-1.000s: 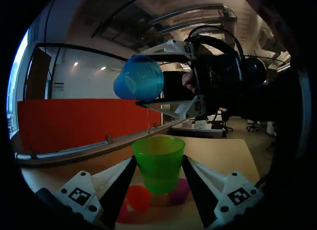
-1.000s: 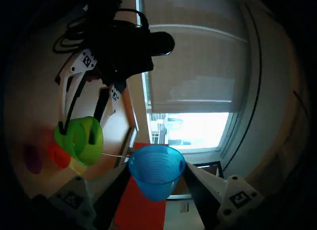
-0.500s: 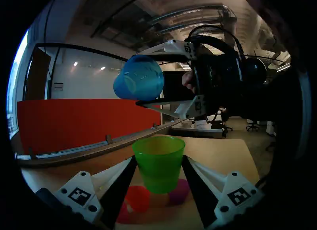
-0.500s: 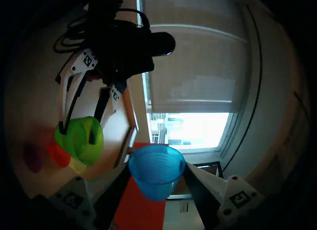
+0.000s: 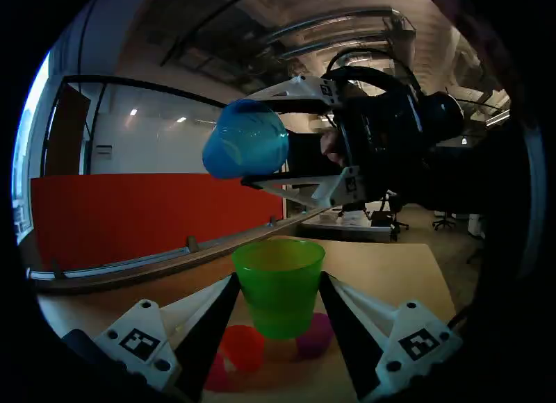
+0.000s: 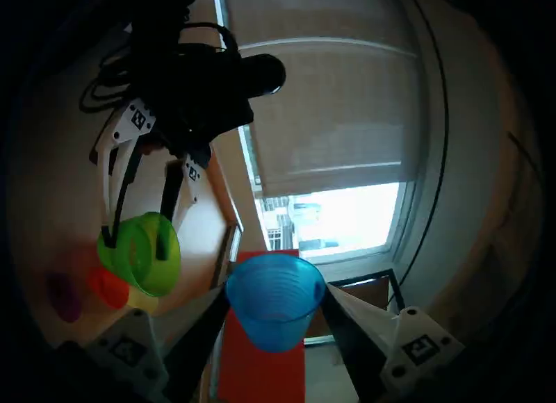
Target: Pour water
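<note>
Left gripper view, near field: my left tongs (image 5: pixel 278 281) are clenched on the green cup (image 5: pixel 278 299), one finger pressed to each side wall. The cup stands upright, long axis vertical, mouth up, at lower centre. Its base hides part of the small cups behind it: red cup (image 5: pixel 243 346) at lower left, purple cup (image 5: pixel 316 333) at lower right. Both my fingers are cut off by the lower edge.

Above, and clear of the green rim, my right tongs (image 5: pixel 243 142) grasp the blue cup (image 5: pixel 244 139) at upper centre. Its long axis runs near level, slightly tipped. I cannot tell from here which end faces me. A hand (image 5: pixel 330 142) is mostly hidden behind the dark camera body.

The table (image 5: pixel 389 264) lies bare to the right of the green cup, its far edge in sight. A red panel (image 5: pixel 139 215) closes the left side.

Right gripper view: the right tongs (image 6: pixel 276 292) grip the blue cup (image 6: pixel 274 316) at lower centre, mouth toward the top of the frame, base toward the bottom. At left, the left tongs (image 6: pixel 135 243) hold the green cup (image 6: pixel 142 253), mouth turned toward me. A window (image 6: pixel 333 219) glares at centre right. I cannot make out a water level in either cup.
</note>
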Motion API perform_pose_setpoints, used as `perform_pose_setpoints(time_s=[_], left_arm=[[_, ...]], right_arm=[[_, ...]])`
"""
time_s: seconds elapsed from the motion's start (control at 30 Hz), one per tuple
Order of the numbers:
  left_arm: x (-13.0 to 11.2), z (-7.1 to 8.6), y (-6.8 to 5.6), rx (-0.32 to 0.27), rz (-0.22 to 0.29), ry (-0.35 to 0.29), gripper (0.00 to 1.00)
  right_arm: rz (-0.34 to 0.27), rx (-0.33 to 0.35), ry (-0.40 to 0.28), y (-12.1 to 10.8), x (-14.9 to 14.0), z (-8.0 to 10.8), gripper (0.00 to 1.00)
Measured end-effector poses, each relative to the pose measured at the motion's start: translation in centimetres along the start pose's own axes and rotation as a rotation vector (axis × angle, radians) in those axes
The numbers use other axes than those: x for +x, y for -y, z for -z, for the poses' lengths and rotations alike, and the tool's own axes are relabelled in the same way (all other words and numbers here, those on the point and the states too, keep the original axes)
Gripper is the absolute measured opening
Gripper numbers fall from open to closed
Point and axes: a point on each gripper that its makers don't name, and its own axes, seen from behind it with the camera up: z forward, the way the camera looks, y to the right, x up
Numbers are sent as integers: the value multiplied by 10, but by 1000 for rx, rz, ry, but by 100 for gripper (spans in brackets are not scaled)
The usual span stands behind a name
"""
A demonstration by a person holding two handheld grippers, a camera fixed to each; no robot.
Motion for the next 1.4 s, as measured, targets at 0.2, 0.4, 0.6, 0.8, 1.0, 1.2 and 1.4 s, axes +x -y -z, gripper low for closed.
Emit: perform_pose_setpoints(time_s=[0.2, 0.4, 0.6, 0.8, 1.0, 1.2, 1.4], left_arm=[[-2, 1, 0, 2, 3, 1, 82], [-4, 2, -1, 4, 1, 7, 82], [-3, 3, -1, 6, -4, 12, 82], [-1, 4, 1, 8, -4, 11, 82], [0, 4, 1, 11, -7, 13, 82], [0, 4, 0, 13, -8, 15, 82], [-3, 6, -2, 11, -8, 20, 82]], right_arm=[[-134, 3, 3, 5, -10, -1, 91], [-325, 22, 14, 17, -20, -1, 91], [-475, 18, 12, 19, -25, 1, 92], [-527, 14, 13, 21, -26, 5, 92], [-584, 15, 16, 26, -24, 8, 92], [-738, 17, 13, 28, -19, 9, 92], [-900, 9, -8, 27, -14, 12, 91]])
